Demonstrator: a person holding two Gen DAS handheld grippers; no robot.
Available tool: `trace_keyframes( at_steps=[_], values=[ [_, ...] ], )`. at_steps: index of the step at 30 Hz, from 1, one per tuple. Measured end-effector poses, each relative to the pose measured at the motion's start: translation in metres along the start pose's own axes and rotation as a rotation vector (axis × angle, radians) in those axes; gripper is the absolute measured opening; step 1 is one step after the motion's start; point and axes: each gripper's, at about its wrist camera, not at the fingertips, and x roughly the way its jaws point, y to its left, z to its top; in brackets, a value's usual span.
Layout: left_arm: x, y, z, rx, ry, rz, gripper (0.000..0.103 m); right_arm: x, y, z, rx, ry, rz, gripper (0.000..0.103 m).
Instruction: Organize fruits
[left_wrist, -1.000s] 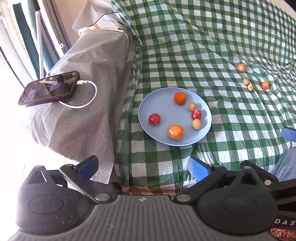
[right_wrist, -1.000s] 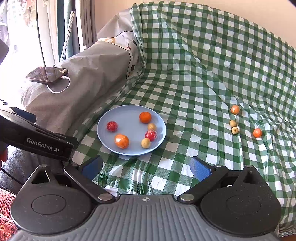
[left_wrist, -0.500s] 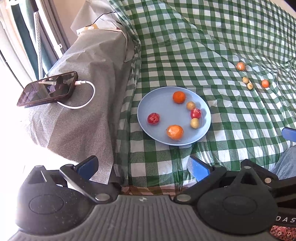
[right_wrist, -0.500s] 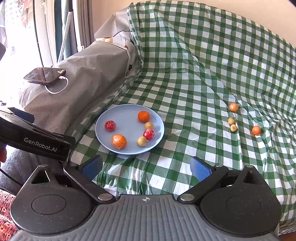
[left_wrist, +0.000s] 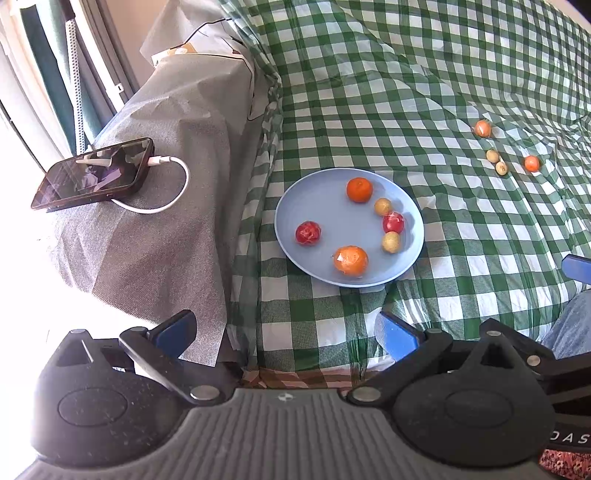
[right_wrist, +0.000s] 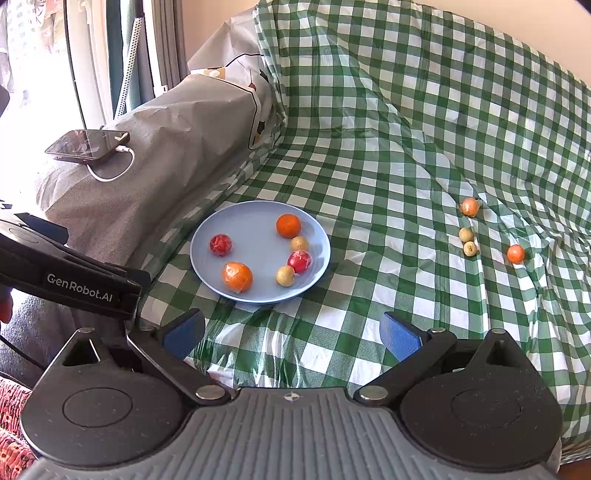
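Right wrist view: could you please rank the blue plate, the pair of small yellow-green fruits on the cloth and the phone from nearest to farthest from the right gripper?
1. Blue plate, just ahead of the right gripper, slightly left.
2. Pair of small yellow-green fruits, on the cloth, far right.
3. Phone, far left, on the grey-covered armrest.

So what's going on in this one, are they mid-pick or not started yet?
A person holds two grippers over a checked cloth, and neither is carrying anything. The left gripper and right gripper are both open and short of the fruit. The blue plate holds six fruits: two orange, two red, two small yellowish. Four more lie loose on the cloth to the right, including an orange fruit. A phone charges on the grey cover at left.
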Motion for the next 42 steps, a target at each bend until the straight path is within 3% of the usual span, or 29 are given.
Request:
trace_keyframes(
  at_steps=[30,42],
  values=[
    [0.012,-0.021,0.015,0.056,0.023,0.002,0.103,0.012,-0.015,-0.003,0.079,0.031,-0.007,0.1],
    [0.026,-0.039,0.037,0.073,0.033,-0.004,0.103,0.026,-0.05,-0.003,0.18,0.063,-0.036,0.1]
  ],
)
